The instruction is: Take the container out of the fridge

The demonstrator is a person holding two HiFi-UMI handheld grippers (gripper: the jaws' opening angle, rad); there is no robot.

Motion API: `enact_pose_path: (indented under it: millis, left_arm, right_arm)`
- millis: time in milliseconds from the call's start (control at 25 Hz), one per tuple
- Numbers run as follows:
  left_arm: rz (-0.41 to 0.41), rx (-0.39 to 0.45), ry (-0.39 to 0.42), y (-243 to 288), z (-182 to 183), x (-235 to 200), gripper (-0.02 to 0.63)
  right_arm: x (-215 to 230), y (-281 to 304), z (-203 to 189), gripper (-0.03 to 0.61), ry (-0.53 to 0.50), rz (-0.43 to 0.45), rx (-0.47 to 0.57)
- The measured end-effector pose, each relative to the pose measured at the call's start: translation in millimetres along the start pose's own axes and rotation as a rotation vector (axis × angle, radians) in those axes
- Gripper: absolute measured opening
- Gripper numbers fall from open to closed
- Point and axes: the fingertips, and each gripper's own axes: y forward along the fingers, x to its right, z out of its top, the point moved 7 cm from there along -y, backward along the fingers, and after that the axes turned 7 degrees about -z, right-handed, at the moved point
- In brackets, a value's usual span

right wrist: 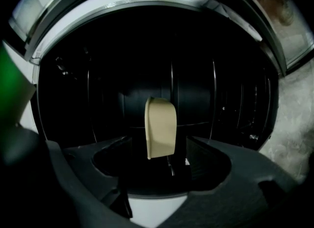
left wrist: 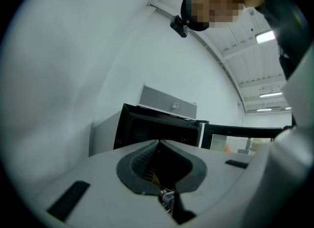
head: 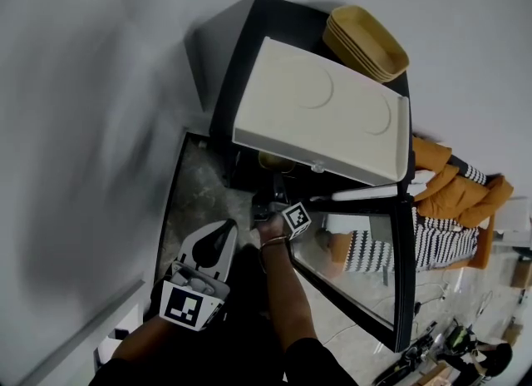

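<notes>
A beige container (right wrist: 161, 124) stands on its edge inside the dark fridge (head: 218, 110), in the middle of the right gripper view. My right gripper (right wrist: 157, 142) reaches into the fridge opening with its jaws spread wide. The container sits between them, and a gap shows on each side of it. In the head view the right gripper (head: 268, 201) is at the fridge mouth, under the white box. My left gripper (head: 226, 228) hangs back to the left of it, outside the fridge. Its tips are together and nothing is in them; the left gripper (left wrist: 158, 142) points at the fridge (left wrist: 157, 128) from a distance.
The glass fridge door (head: 357, 268) stands swung open to the right. A white box (head: 316, 110) and a stack of yellow trays (head: 366, 39) rest on top of the fridge. Orange and striped cloth (head: 449, 210) lies beyond the door. A pale wall fills the left.
</notes>
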Motion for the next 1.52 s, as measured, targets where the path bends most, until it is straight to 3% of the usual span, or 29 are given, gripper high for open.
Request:
enact_pose_path:
  millis: [520, 640, 720, 1360, 1520]
  left_arm:
    - [0.012, 0.001, -0.006, 6, -2, -18, 0.005]
    - [0.015, -0.006, 0.001, 5, -2, -19, 0.005]
    - [0.016, -0.007, 0.006, 5, -1, -19, 0.005]
    - [0.018, -0.047, -0.021, -2, 28, -11, 0.005]
    - [0.013, -0.071, -0.035, -3, 39, -9, 0.005]
  right_arm:
    - [1, 22, 0, 0.311, 0.013, 0.006, 0.032]
    - [1, 21, 1, 0.226, 0.013, -0.016, 0.044]
    - [1, 21, 1, 0.209, 0.015, -0.021, 0.047]
    - [-16, -5, 0, 0.198, 0.020, -0.046, 0.043]
    - [-23, -22, -1, 0.198, 0.016, -0.089, 0.046]
